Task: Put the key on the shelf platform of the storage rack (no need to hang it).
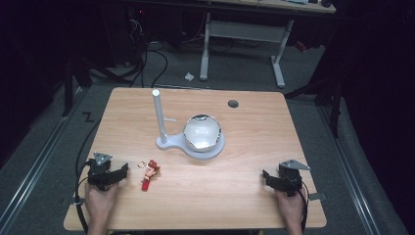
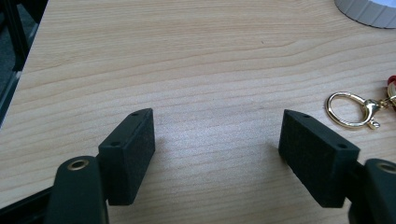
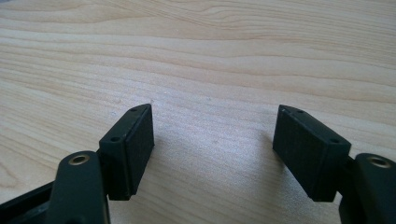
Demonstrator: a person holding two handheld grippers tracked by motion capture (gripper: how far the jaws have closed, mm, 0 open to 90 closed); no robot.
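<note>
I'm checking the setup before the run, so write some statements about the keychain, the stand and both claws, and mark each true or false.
1. The left claw is open with nothing between its jaws. True.
2. The red keychain hangs on the white stand. False: it lies flat on the table, beside the left claw.
3. The keychain's gold clasp rests on bare wood. True.
4. The right claw grips the bowl. False: it is open, with bare wood between its jaws.
5. The bowl sits on the stand's base. True.

Keychain [image 1: 148,174] on surface [image 1: 244,191] near-left, just right of left tongs [image 1: 120,174]; stand with bowl [image 1: 202,132] centre, right tongs [image 1: 268,177] near-right.
</note>
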